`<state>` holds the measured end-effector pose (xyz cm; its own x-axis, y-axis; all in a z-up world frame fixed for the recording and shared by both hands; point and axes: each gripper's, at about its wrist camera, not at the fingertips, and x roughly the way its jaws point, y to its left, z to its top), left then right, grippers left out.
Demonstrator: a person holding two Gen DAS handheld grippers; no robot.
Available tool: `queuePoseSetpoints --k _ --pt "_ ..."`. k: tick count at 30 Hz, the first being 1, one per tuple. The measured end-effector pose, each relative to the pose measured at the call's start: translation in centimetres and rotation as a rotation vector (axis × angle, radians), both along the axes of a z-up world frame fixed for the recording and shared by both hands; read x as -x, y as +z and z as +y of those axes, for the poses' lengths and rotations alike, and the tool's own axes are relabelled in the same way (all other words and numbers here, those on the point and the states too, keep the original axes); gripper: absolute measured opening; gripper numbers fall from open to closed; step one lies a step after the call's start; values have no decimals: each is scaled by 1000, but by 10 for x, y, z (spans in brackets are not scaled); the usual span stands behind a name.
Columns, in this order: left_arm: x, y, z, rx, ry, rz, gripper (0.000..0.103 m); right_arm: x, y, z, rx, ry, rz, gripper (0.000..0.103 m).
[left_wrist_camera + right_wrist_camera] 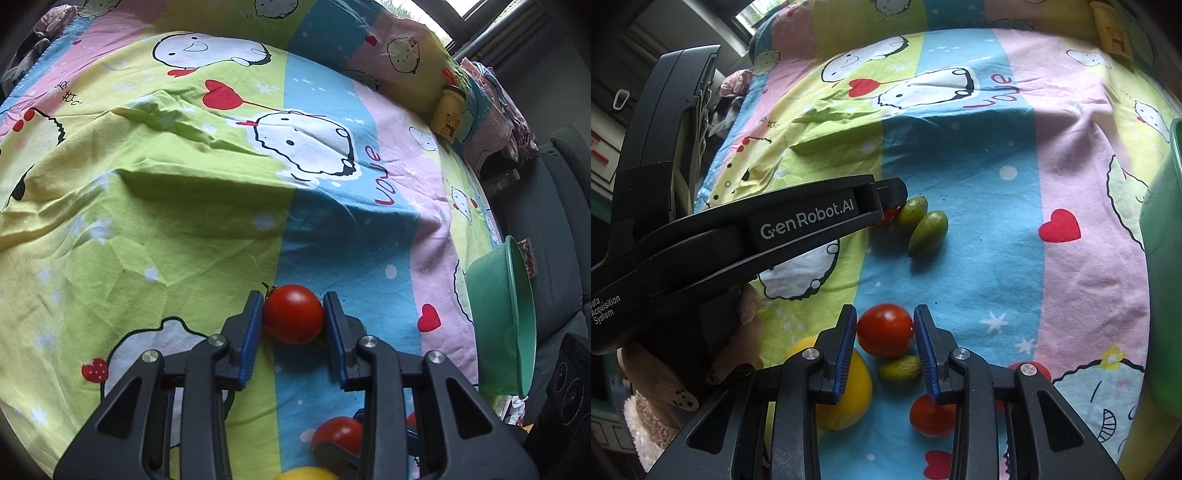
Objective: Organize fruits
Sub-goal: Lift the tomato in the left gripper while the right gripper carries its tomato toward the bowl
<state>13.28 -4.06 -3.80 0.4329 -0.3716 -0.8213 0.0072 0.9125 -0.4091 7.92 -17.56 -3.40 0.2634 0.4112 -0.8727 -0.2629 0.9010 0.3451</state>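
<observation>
Left gripper (pixel 293 314): blue pads clamped on both flanks of a red tomato (pixel 293 314) resting on the patterned bedsheet (pixel 184 206); grip taken low, presumably for a lift toward the green bowl (pixel 513 317) at the sheet's right edge.

Right gripper (pixel 885 332): jaws narrowed around a second red tomato (pixel 885 329); pads touch or nearly touch its sides, firm pressure not certain.

Fruit visible in the right wrist view only, left to right: yellow citrus (pixel 855 391), two green fruits (pixel 919 221) just beyond the left tool's tip, a small green fruit (pixel 899 369), a third tomato (pixel 932 415).

Left wrist view only: the bowl's open mouth, tipped on its side, and a yellow bear cup (pixel 448 114) far off.

A hand (pixel 665 380) grips the left tool's handle.
</observation>
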Motion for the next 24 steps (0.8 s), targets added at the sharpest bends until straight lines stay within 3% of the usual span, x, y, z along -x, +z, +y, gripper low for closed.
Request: queuePoseSetpoints --k 13,24 --pt "10 9 2 -6 7 -27 32 -8 7 -24 -25 -104 -28 33" --pt "31 19 7 5 22 -57 32 -15 6 -39 37 -203 -46 33"
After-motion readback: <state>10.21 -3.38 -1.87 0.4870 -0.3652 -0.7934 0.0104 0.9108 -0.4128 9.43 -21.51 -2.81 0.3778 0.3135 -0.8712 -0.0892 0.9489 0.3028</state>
